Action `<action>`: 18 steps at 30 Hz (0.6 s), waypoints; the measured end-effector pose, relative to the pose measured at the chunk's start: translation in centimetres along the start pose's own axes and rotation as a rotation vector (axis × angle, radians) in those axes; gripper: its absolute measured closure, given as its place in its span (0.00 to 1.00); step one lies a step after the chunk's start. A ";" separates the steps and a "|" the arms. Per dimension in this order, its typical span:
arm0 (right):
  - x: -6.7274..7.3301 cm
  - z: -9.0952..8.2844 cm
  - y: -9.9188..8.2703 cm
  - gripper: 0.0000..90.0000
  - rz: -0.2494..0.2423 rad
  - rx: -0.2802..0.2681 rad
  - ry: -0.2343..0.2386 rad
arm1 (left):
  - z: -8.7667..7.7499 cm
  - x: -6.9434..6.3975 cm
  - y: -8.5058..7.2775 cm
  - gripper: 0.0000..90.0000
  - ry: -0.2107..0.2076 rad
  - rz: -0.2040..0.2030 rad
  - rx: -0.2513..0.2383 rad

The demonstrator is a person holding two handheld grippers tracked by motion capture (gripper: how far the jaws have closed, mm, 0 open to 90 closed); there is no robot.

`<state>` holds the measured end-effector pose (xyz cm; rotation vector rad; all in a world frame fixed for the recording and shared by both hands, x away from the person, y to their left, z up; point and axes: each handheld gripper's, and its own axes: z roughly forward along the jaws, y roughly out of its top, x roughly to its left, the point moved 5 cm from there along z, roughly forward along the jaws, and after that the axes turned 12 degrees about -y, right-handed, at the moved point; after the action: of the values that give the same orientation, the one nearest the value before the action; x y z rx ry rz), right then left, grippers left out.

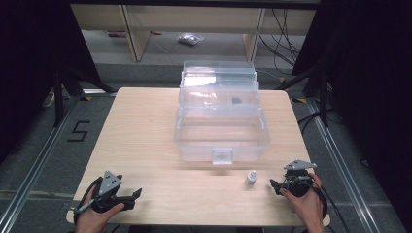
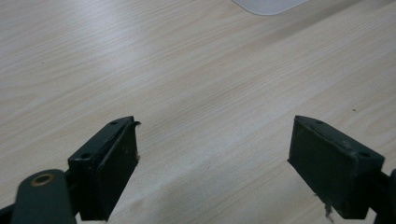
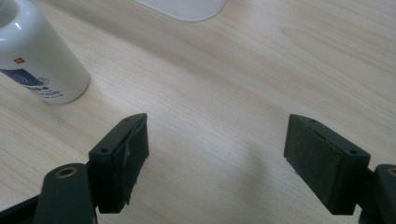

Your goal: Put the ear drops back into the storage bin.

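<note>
Light wooden table (image 1: 145,145); a clear plastic storage box (image 1: 221,138) stood at centre, toward the far half, its lid (image 1: 218,80) swung open and standing up behind it. A latch tab (image 1: 222,156) sat on the box's near wall. A small dark item lay inside, at the back, too small to identify.

A small white bottle (image 1: 251,178) stood upright on the table, just in front of the box's near right corner and apart from it. In the right gripper view the bottle (image 3: 39,58) carried a dark blue printed label and stood at upper left, beyond the left jaw and not touching it.

Left gripper (image 1: 137,194) was held by the person's left hand (image 1: 97,213) at the near left edge of the table, well apart from box and bottle. Its jaws stood wide apart over bare wood, nothing between them.

Right gripper (image 1: 273,185) was held by the right hand (image 1: 306,201) at the near right edge, near the bottle and to its right. Jaws also spread wide, with nothing between them.
</note>
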<state>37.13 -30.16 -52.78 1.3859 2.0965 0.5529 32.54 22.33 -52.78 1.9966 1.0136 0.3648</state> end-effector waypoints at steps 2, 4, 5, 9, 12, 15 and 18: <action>0.0 0.0 0.0 0.25 -0.007 0.004 0.003 | 0.0 0.0 0.0 0.17 0.001 0.000 -0.003; 0.1 0.0 0.0 0.25 -0.001 0.014 0.008 | -0.1 0.1 0.0 0.17 0.003 0.007 0.008; 0.1 0.0 0.0 0.25 -0.001 0.014 0.008 | -0.1 0.1 0.0 0.17 0.003 0.007 0.008; 0.1 -0.3 0.3 0.23 -0.001 0.030 0.017 | 0.0 0.0 0.0 0.17 0.003 -0.001 -0.003; 0.2 -0.3 0.3 0.23 -0.015 0.048 0.028 | -0.1 0.1 -0.1 0.17 0.003 0.007 0.015; 0.2 -0.3 0.3 0.22 -0.030 0.062 0.039 | -0.1 0.0 -0.1 0.17 0.002 0.007 0.014; 0.5 -0.5 0.7 0.22 -0.048 0.082 0.046 | -0.1 0.0 0.0 0.17 -0.001 0.002 0.005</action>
<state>37.13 -29.46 -52.11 1.3760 2.2055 0.4881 32.45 22.35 -52.77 2.0026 1.0125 0.3621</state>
